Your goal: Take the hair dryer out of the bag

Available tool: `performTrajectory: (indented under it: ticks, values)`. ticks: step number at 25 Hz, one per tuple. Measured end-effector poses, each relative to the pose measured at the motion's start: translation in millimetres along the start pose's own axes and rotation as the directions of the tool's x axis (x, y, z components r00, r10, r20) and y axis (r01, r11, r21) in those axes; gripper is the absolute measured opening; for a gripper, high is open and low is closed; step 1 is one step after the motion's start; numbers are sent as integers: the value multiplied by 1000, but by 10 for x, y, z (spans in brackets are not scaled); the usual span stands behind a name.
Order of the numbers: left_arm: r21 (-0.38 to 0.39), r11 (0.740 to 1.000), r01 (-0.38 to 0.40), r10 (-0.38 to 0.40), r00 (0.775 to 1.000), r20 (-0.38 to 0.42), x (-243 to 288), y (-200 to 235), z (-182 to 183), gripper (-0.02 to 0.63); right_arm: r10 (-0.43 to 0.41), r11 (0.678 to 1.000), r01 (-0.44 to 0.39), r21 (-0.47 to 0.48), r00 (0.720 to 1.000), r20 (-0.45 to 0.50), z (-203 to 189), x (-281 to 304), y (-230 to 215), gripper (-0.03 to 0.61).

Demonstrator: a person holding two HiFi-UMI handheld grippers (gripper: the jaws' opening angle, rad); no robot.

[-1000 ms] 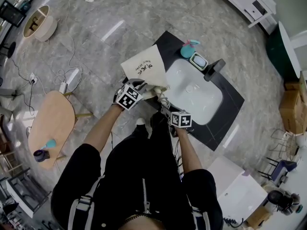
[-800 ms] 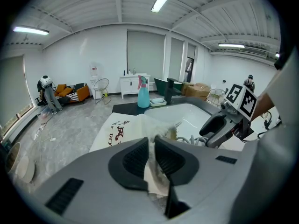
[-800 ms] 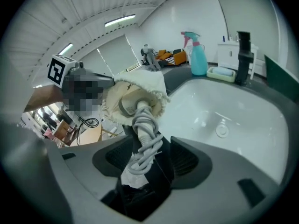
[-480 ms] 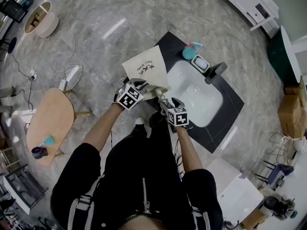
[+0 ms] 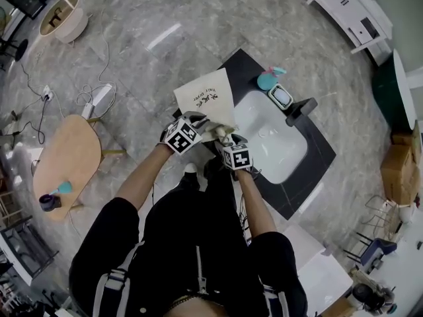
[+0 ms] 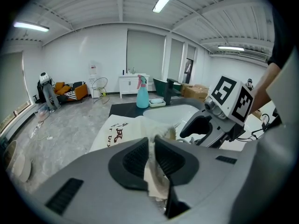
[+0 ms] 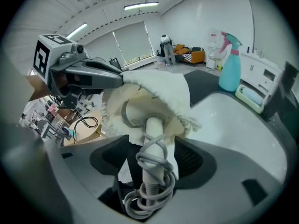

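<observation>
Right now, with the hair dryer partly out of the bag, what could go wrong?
The right gripper is opening its jaws around the hair dryer handle, pads not pressing; it might drop toward the sink. The cord wound on the handle could snag the jaws. The left gripper pinches only an edge of the bag; the cloth may slip.

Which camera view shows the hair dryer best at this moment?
The right gripper view: the hair dryer handle and wound cord stand between the right tongs, which are opening, its head inside the bag. The head view shows only a small pale bit; the left gripper view shows just bag cloth.
</observation>
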State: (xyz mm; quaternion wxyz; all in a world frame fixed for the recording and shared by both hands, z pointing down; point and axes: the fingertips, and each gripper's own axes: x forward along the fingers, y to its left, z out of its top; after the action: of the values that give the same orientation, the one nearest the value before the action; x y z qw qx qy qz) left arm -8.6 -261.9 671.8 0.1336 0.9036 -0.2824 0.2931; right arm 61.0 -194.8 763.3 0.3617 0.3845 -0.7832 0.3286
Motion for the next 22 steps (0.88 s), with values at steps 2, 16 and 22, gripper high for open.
performTrajectory:
  ticks: [2,16,22]
  values:
    - [-8,1000,5,-5,1000,-1,1,8,-15,58,4,1000,-4,-7,1000,-21,4,82,0,310]
    - [-51,998,31,-31,1000,-2,53,9,-63,58,-11,999,6,-33,987,-162,60,322,-28,310]
    - [-53,998,23,-24,1000,0,41,41,-69,58,-15,999,9,-32,977,-212,19,458,-13,306]
